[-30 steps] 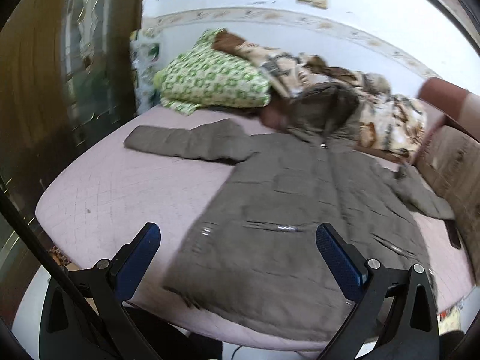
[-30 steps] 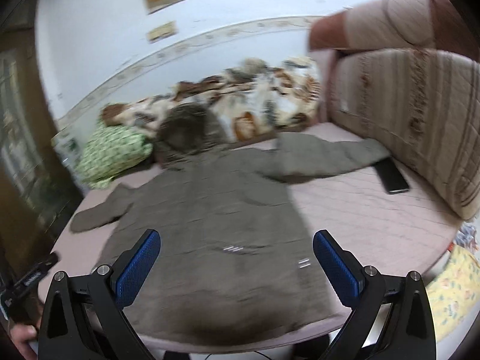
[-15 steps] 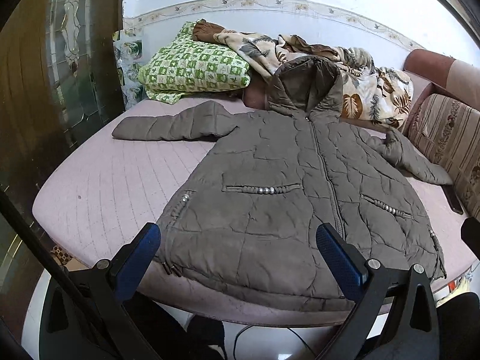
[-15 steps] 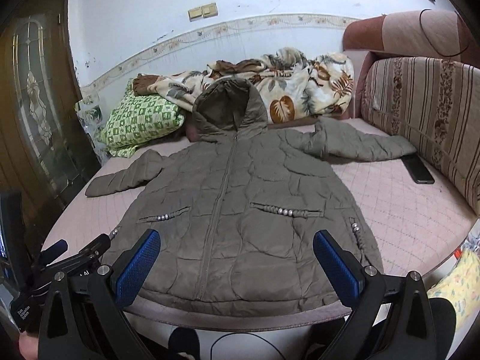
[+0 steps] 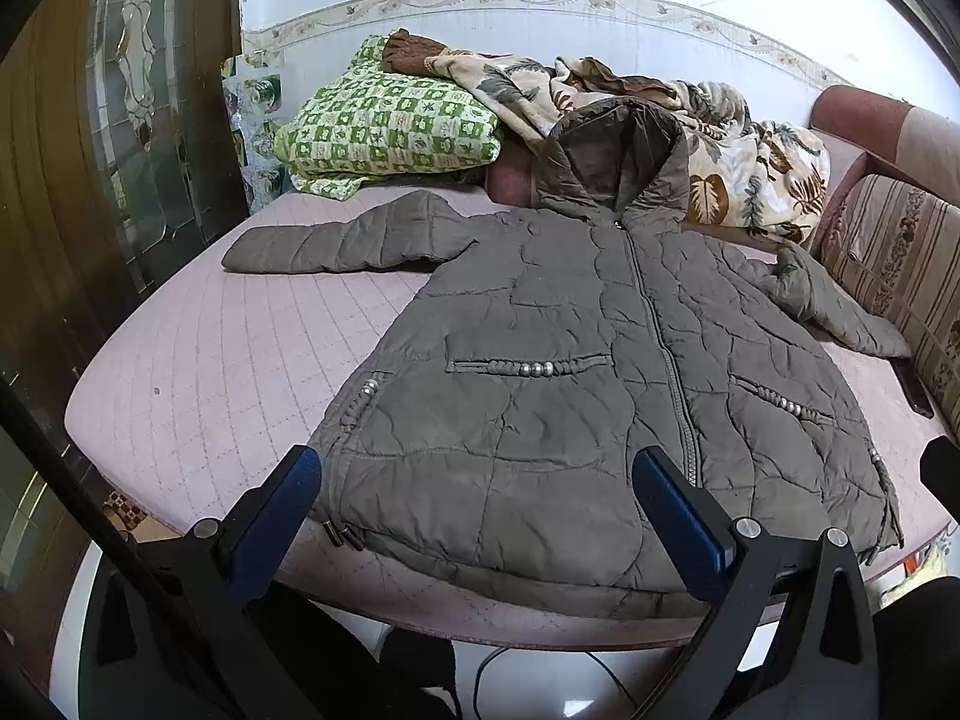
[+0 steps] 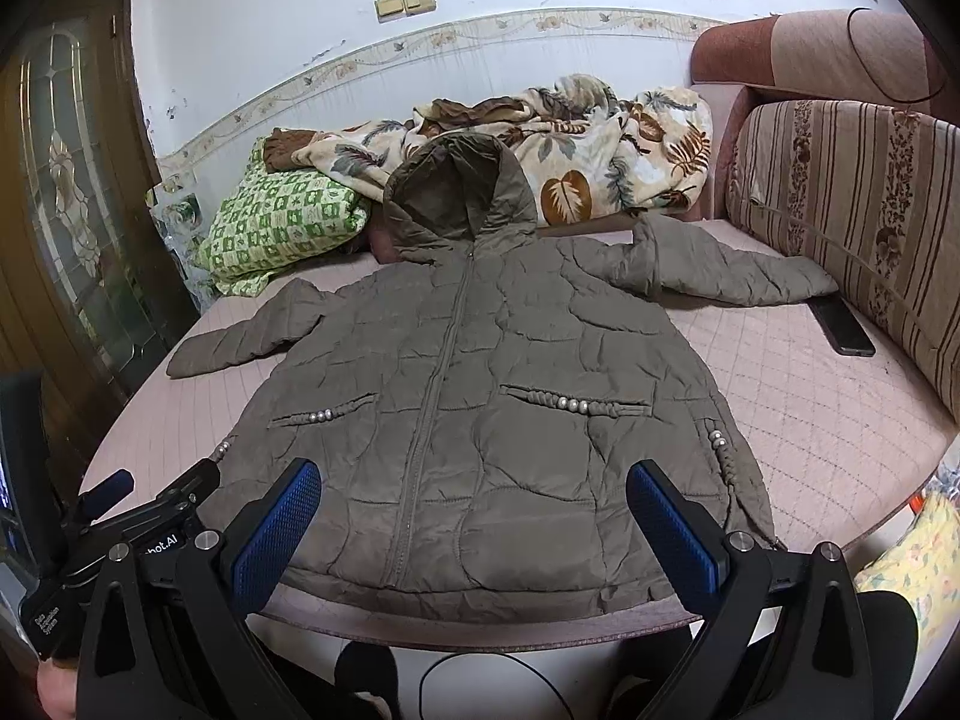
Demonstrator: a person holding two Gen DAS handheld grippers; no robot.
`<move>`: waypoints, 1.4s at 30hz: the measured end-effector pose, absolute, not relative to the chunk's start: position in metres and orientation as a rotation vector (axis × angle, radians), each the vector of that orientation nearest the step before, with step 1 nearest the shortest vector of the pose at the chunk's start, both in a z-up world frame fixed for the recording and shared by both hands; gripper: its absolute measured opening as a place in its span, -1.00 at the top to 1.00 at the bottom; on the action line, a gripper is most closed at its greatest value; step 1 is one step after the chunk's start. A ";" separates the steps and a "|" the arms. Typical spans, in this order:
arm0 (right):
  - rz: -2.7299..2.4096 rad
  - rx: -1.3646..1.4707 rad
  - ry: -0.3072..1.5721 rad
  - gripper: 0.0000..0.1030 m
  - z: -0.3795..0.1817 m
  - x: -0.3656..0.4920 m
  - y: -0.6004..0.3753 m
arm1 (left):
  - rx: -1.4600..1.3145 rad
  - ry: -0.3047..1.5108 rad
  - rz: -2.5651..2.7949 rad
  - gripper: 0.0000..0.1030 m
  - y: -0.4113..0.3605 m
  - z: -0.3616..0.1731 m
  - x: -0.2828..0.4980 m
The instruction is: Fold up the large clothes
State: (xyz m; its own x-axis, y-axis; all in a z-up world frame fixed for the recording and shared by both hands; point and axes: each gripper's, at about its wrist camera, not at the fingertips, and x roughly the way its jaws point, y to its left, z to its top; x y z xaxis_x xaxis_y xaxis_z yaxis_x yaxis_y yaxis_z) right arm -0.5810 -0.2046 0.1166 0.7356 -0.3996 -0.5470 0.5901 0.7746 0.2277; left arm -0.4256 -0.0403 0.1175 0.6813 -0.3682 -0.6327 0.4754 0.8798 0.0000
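A large olive-brown hooded puffer jacket lies face up and zipped on a pink quilted bed. Both sleeves spread sideways and the hood points to the far wall. My left gripper is open, held in the air above the jacket's near hem, holding nothing. Over that hem my right gripper also stands open and empty. The left gripper's body shows at the lower left of the right wrist view.
A green checked pillow and a leaf-print blanket lie at the bed's far side. A striped cushion lines the right edge, with a black phone beside it. A wooden glass door stands left.
Both cameras swung and steadied until the jacket sits centred and sharp. Both grippers have stayed open.
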 end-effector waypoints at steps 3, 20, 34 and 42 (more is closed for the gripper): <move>-0.561 0.407 0.501 -0.99 0.115 -0.578 -0.203 | 0.173 0.674 -0.476 -1.00 -0.041 0.118 -0.425; -0.585 0.464 0.501 -0.99 0.105 -0.581 -0.225 | 0.205 0.682 -0.465 -1.00 -0.049 0.112 -0.422; -0.664 0.583 0.516 -0.99 0.077 -0.588 -0.278 | 0.281 0.728 -0.479 -1.00 -0.087 0.092 -0.406; -0.730 0.615 0.491 -0.99 0.076 -0.593 -0.338 | 0.284 0.666 -0.521 -1.00 -0.138 0.106 -0.370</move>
